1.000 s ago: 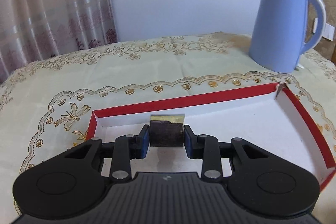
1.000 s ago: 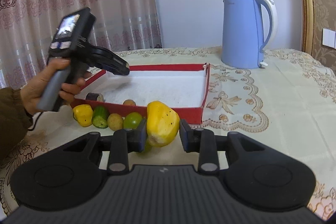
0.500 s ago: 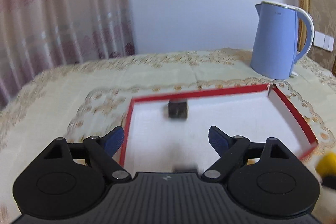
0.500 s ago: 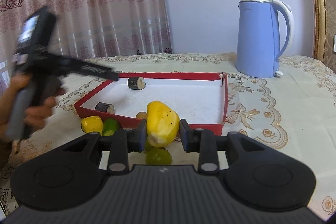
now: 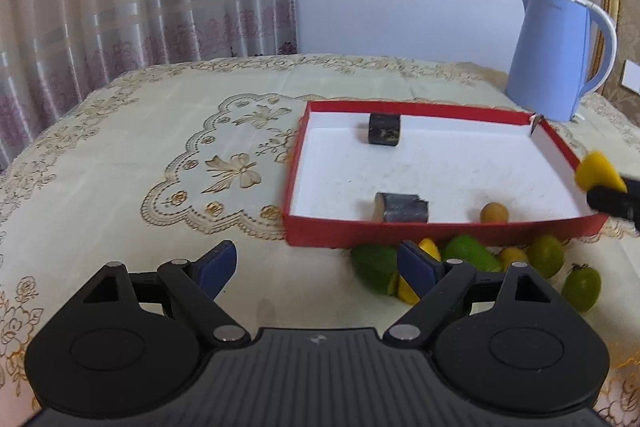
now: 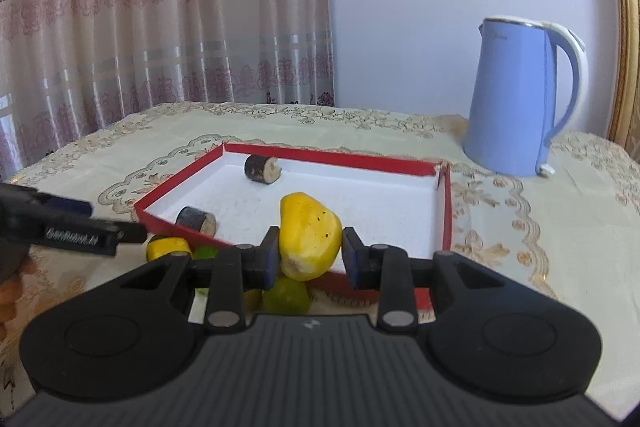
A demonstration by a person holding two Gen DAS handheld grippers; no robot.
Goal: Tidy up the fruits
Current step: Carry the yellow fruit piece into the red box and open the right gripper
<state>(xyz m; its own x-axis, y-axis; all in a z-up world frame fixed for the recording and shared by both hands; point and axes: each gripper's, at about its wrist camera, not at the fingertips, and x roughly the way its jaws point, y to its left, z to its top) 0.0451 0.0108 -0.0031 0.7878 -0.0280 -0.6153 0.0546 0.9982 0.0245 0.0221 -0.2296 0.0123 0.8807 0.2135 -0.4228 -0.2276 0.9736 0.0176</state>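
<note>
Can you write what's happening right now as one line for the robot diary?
left hand-held gripper: open, empty | right hand-held gripper: holding yellow fruit above red tray front edge | stage: placing

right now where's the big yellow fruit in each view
Left wrist view: the big yellow fruit peeks in at the right edge, over the red tray.
Right wrist view: the fruit is at centre, clamped in the right claw.
Shared landmark: the blue kettle behind the tray's far right corner.
</note>
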